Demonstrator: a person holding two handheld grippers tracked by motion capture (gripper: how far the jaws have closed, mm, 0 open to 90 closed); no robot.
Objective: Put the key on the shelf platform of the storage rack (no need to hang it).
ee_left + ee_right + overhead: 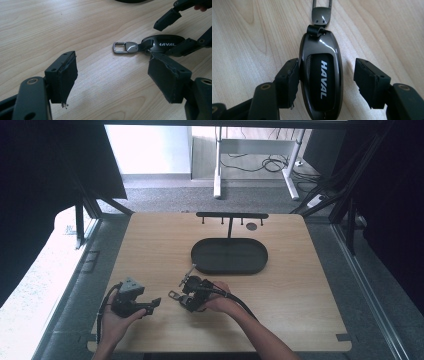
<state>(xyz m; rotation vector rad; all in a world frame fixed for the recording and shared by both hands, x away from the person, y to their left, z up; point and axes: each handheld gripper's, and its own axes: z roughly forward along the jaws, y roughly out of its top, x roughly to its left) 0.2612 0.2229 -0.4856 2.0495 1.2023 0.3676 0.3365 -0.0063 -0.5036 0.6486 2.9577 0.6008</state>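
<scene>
On the surface (150,245) in front of you, the key fob (321,77) lies flat near the front edge, between the jaws of your right tool (191,295). One jaw touches the fob's side; the other stands apart from it. The fob's metal loop (122,47) points toward your left tool (150,306), which sits to the left of the fob, near but not touching. Behind the fob, toward the far side, lies the oval tray (229,256). Behind the tray stands the hook rack (231,216), near the far edge.

Glossy black key fob (321,77), white lettering; pale wood-grain table (249,37)
</scene>
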